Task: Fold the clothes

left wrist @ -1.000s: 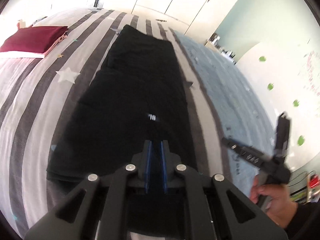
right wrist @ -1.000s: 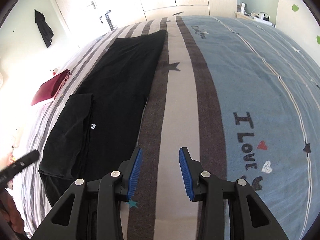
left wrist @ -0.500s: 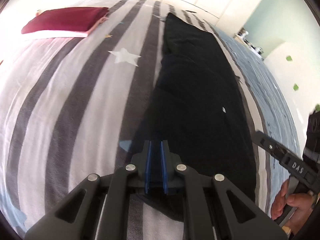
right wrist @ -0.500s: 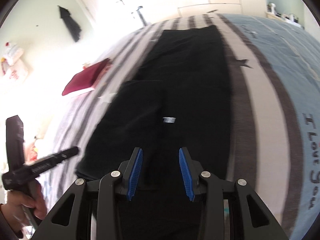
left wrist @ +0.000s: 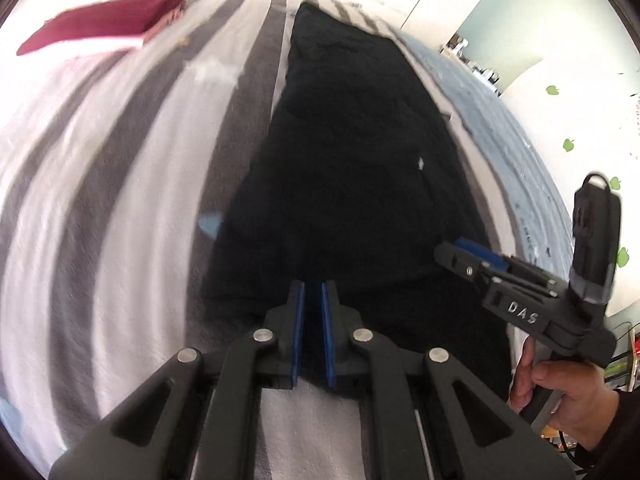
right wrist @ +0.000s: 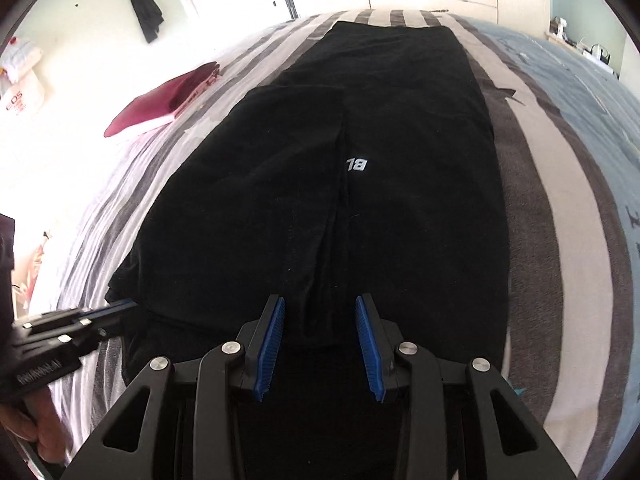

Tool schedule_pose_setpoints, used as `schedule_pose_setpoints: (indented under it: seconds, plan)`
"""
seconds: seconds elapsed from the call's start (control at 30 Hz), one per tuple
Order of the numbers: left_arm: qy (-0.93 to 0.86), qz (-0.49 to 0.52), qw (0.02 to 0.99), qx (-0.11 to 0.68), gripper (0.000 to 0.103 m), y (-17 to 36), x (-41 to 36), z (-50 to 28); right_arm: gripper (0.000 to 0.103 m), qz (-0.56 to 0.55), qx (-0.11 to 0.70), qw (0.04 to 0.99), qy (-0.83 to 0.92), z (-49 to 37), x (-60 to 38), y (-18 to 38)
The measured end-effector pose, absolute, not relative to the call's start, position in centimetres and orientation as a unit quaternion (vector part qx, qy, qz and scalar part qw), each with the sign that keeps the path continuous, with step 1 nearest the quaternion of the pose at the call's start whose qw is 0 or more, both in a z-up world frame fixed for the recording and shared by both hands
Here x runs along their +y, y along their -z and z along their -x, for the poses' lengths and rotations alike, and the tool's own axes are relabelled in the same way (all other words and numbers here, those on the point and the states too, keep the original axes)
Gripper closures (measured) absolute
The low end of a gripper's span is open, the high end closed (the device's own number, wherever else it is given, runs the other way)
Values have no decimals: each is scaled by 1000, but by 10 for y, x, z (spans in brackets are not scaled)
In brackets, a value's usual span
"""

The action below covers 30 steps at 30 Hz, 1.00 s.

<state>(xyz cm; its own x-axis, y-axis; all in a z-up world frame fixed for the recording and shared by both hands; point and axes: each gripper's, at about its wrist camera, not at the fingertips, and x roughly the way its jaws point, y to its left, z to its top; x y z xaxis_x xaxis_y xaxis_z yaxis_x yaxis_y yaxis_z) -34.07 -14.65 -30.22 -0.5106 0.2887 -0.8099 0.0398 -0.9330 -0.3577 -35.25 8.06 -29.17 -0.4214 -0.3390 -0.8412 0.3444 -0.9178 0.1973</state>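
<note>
On the striped bed [right wrist: 568,184], black garment [right wrist: 360,184] lies lengthwise, running from 6 toward 12 in both wrist views, flat, with a left panel already folded in over the middle; small white "BL" print [right wrist: 356,165] sits near centre. Near hem is right under both tools, so this looks like the set-up for a lengthwise fold, grabbing the near end to carry it toward 12.

Left tongs [left wrist: 313,292] sit at 6 of the left view, blue pads nearly together with just a slim gap, nothing visibly pinched between them; tips hover over the near left corner of the garment. Contact with the cloth can't be confirmed.

Right tongs [right wrist: 320,312] part open, nothing between the pads, aimed down at the near hem around the centre seam. In the left view the same tool shows at 3–4, held by a hand [left wrist: 560,392], tips over the garment's right edge.

Maroon folded stack [right wrist: 160,100] lies at 10, well apart from the black piece, likely finished items parked out of the way. Left side of the left view is motion-blurred.

Likely next: left needs to open before it can take the corner.
</note>
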Motion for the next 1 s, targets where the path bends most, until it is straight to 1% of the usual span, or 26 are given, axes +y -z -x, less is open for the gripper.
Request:
schedule_pose_setpoints:
  seconds: [0.13, 0.27, 0.43, 0.53, 0.63, 0.7, 0.8, 0.9, 1.0]
  plan:
    - [-874, 457, 69, -146, 97, 282, -158, 374, 71, -498, -19, 149, 854, 365, 101, 285]
    - [-891, 435, 75, -108, 97, 277, -160, 430, 71, -487, -42, 134, 862, 391, 108, 277]
    - [-887, 439, 111, -90, 97, 289, -151, 504, 71, -464, -70, 162, 868, 438, 81, 265]
    - [-884, 445, 125, -72, 97, 296, -145, 533, 71, -455, -79, 182, 868, 465, 58, 264]
    - [-881, 460, 102, -48, 97, 308, -141, 535, 71, -463, -78, 189, 863, 490, 38, 275]
    - [-878, 467, 86, -62, 97, 319, -151, 535, 71, -478, -68, 180, 857, 499, 30, 288]
    - [-883, 457, 89, -61, 98, 323, -150, 530, 71, -472, -46, 182, 861, 499, 25, 301]
    - [-886, 452, 78, -69, 98, 314, -155, 527, 71, -459, -28, 187, 868, 496, 24, 300]
    - [-895, 429, 86, -83, 98, 297, -158, 526, 70, -455, -48, 181, 870, 496, 31, 295]
